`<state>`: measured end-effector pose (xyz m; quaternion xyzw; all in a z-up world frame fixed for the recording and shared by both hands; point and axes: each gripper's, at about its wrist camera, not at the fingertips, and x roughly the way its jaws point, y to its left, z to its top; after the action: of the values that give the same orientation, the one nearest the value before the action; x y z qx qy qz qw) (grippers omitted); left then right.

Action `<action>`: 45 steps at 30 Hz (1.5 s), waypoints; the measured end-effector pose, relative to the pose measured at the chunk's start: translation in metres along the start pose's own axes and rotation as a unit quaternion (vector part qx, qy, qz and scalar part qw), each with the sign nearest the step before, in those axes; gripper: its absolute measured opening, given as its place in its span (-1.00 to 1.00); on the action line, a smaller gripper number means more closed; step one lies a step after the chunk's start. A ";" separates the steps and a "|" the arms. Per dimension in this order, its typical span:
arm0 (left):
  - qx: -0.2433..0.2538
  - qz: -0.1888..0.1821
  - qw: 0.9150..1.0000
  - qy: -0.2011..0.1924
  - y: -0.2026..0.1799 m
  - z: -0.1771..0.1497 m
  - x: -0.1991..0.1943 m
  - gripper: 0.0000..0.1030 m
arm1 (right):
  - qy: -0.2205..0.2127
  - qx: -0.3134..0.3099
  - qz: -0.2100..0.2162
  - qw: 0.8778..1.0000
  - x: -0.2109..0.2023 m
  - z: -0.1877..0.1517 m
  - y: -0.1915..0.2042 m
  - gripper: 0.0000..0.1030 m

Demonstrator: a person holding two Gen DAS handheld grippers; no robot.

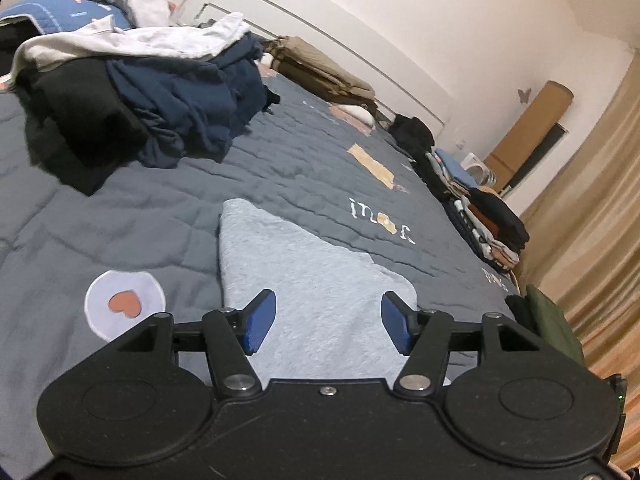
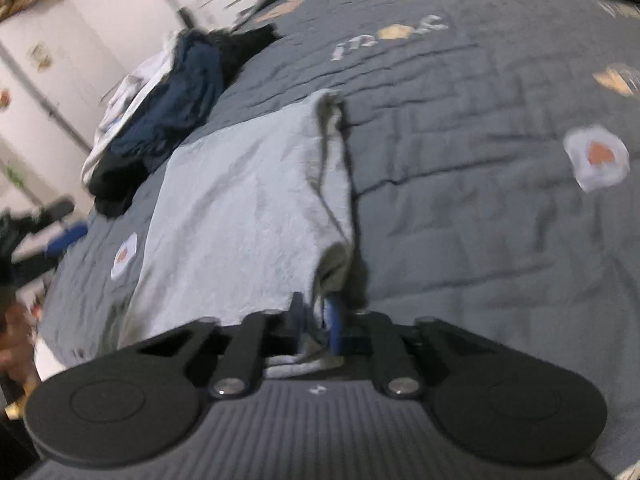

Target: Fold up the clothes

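Note:
A light grey garment (image 1: 304, 280) lies partly folded on the dark grey quilt (image 1: 140, 216). My left gripper (image 1: 328, 324) hovers open over its near end, blue pads apart with the cloth showing between them. In the right wrist view the same light grey garment (image 2: 240, 200) stretches away from me, with a folded edge along its right side. My right gripper (image 2: 316, 320) is shut on the garment's near right corner, and the cloth bunches between the pads.
A heap of unfolded clothes (image 1: 132, 96), white, navy and black, sits at the far left of the bed. Stacks of folded clothes (image 1: 480, 216) line the bed's right edge. A tan folded pile (image 1: 320, 68) lies by the wall. Curtains (image 1: 592, 216) hang at right.

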<state>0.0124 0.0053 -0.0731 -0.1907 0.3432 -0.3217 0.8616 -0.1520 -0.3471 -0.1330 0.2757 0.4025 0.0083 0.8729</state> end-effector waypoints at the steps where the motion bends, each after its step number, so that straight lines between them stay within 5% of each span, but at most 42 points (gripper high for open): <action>1: -0.001 0.001 1.000 -0.001 0.000 -0.001 -0.001 0.12 | -0.006 0.013 0.010 1.000 -0.005 -0.002 -0.004 -0.90; 5: -0.006 0.003 1.000 -0.004 -0.001 -0.005 -0.007 0.12 | -0.029 0.027 0.031 0.999 -0.023 -0.009 -0.003 -0.92; 11: -0.003 0.005 1.000 0.001 -0.005 -0.014 -0.022 0.12 | -0.008 0.043 -0.026 0.999 -0.020 -0.012 -0.007 -0.80; 16: 0.016 0.013 1.000 0.005 -0.015 -0.022 -0.032 0.13 | -0.045 0.049 -0.040 0.997 -0.038 -0.015 -0.002 -0.66; 20: 0.017 0.013 1.000 0.007 -0.023 -0.025 -0.037 0.45 | -0.065 0.065 -0.013 0.996 -0.044 -0.011 -0.002 -0.10; 24: 0.036 0.026 0.999 0.006 -0.033 -0.028 -0.036 0.45 | -0.071 0.060 0.008 0.996 -0.045 -0.008 0.001 0.12; 34: 0.055 0.052 0.997 0.019 -0.050 -0.027 -0.012 0.58 | -0.058 0.034 -0.001 0.998 -0.033 0.001 0.003 0.16; 39: 0.089 0.068 0.994 0.006 -0.059 -0.033 -0.002 0.99 | -0.057 0.022 -0.003 0.998 -0.034 0.002 0.002 0.16; 45: 0.116 0.091 0.989 0.008 -0.071 -0.036 0.005 0.99 | -0.062 -0.024 -0.013 0.998 -0.039 0.000 0.016 0.16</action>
<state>-0.0407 -0.0533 -0.0617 -0.0548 0.3259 -0.2815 0.9008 -0.1746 -0.3428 -0.0979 0.2488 0.3510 -0.0105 0.9026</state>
